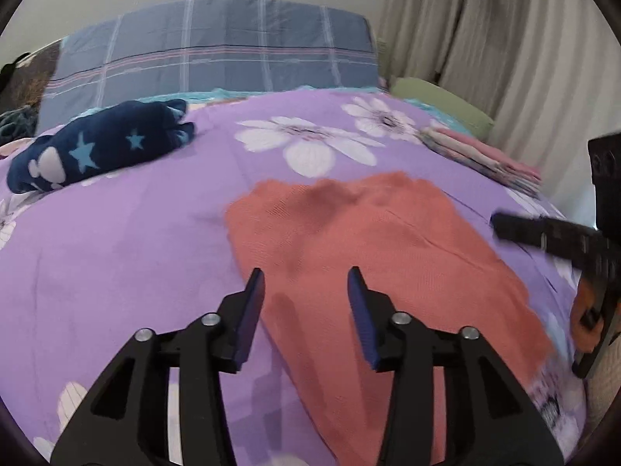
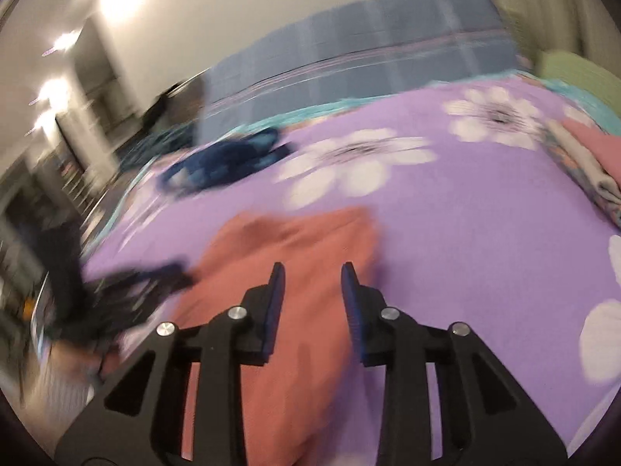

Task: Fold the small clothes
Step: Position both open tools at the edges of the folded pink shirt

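A salmon-red garment (image 1: 349, 233) lies flat on the purple flowered bedspread (image 1: 136, 252). My left gripper (image 1: 306, 279) hovers open over the garment's near left edge, with nothing between its blue pads. In the right wrist view, which is blurred, my right gripper (image 2: 312, 272) stands open over the same salmon garment (image 2: 295, 240), its pads apart and clear of the cloth. Each gripper also shows in the other's view: the right gripper (image 1: 504, 227) at the garment's right side, the left gripper (image 2: 182, 272) at its left side.
A crumpled navy garment with light-blue stars (image 1: 97, 147) lies at the far left of the bed. A stack of folded clothes (image 1: 485, 155) sits at the far right. Behind are a blue plaid pillow (image 1: 217, 46), a green cushion (image 1: 438, 101) and curtains (image 1: 524, 58).
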